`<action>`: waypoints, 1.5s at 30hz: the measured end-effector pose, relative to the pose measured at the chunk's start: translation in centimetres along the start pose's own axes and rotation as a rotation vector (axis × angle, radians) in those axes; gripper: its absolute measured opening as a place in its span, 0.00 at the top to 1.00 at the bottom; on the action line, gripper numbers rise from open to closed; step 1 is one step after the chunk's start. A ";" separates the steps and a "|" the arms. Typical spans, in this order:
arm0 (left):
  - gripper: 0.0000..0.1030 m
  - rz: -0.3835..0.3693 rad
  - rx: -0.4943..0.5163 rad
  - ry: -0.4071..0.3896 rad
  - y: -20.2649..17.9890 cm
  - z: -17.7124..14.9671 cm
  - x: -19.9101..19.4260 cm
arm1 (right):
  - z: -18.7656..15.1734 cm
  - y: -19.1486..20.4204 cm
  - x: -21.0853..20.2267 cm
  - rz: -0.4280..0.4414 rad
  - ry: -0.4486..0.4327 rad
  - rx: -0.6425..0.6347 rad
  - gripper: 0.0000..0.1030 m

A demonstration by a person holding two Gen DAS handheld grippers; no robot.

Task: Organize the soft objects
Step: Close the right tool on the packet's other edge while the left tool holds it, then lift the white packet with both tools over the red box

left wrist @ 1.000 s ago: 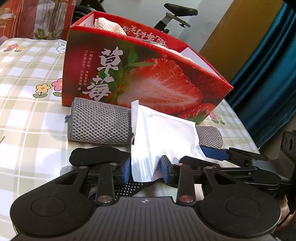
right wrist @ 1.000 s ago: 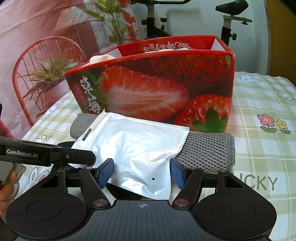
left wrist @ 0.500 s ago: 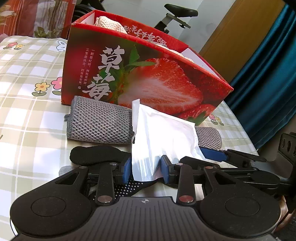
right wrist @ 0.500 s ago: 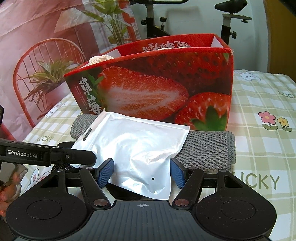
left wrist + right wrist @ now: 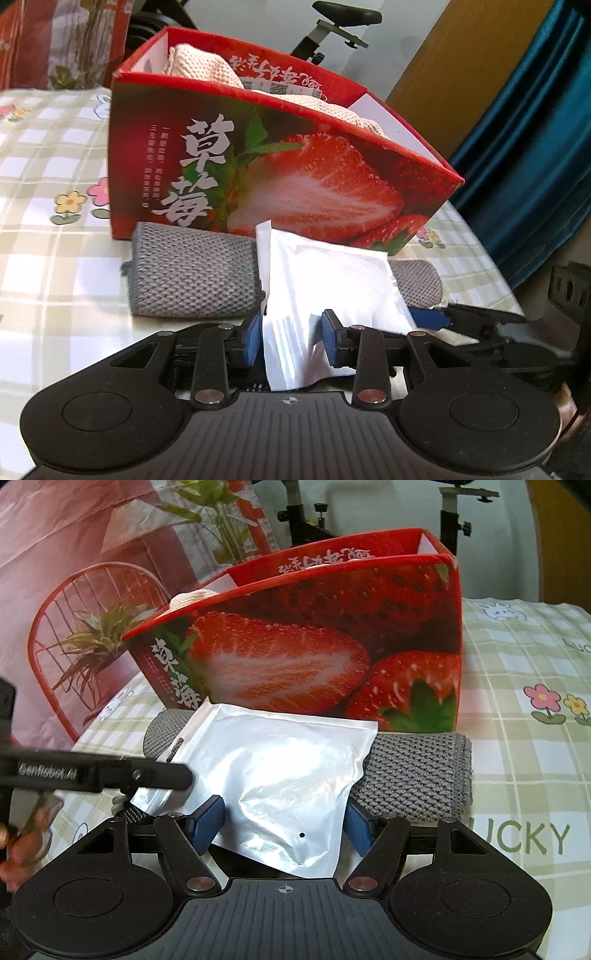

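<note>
a: where is your white pouch (image 5: 280, 775) right now?

b: it lies tilted in front of the red strawberry box (image 5: 280, 173), draped over the grey knitted roll (image 5: 192, 280) that rests on the bench (image 5: 48, 266) against the box's front wall. its near end hangs toward you, lifted off the checked cloth.

a: and your left hand-held gripper (image 5: 291, 341)?

b: your left one has the pouch's near edge between its 2 blue pads, set narrow. in the left wrist view the pouch edge crumples between them, so it looks clamped on that edge.

a: what about your right hand-held gripper (image 5: 286, 825)?

b: your right one stands wider, with a pad on each side of the pouch's lower corner. the left pad sits at the foil's edge and the right pad is partly hidden behind it. i cannot tell whether they press on it.

a: anything in the box?

b: 1 peach knitted cloth (image 5: 199, 66) piles up above the rim at the far left end, with a printed label just beside it. from the right wrist view your left tool's black arm crosses in from the left, over the pouch's slotted end.
</note>
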State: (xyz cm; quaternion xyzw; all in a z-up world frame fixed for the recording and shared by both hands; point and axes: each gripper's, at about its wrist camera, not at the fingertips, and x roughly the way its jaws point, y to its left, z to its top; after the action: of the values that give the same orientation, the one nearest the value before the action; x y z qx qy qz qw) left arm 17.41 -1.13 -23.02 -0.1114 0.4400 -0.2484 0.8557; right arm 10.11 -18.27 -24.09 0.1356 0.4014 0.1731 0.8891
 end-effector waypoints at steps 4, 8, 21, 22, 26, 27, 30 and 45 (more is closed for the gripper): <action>0.64 -0.020 -0.005 0.008 0.0 0.7 0.5 | 0.5 0.2 0.0 -0.004 0.006 -0.027 0.40; 0.65 -0.021 0.016 0.009 -0.2 1.1 0.3 | 0.8 0.3 -0.5 0.003 -0.008 -0.034 0.45; 0.64 -0.018 -0.032 0.020 0.8 0.2 -0.8 | 1.1 0.5 -1.4 -0.005 -0.012 -0.045 0.65; 0.64 -0.028 -0.042 0.021 1.1 0.1 -0.8 | 1.0 0.2 -1.3 -0.006 -0.006 -0.036 0.66; 0.68 -0.034 -0.050 0.019 1.3 0.0 -0.7 | 0.8 -0.1 -1.4 -0.001 -0.006 -0.022 0.71; 0.74 -0.026 -0.041 0.011 1.2 0.1 -0.8 | 0.9 0.0 -1.4 -0.002 -0.008 -0.028 0.73; 0.89 -0.022 -0.024 -0.006 1.1 0.2 -1.4 | 1.3 0.5 -1.9 -0.006 -0.032 -0.052 0.75; 0.92 -0.062 -0.006 -0.126 -0.2 0.9 -5.5 | 3.1 2.0 -4.9 0.004 -0.121 -0.101 0.77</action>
State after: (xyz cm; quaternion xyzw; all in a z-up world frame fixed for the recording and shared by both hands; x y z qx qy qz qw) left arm 15.38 1.56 -18.61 -0.1429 0.3823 -0.2662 0.8733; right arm 9.02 -18.80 -18.12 0.1016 0.3372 0.1861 0.9172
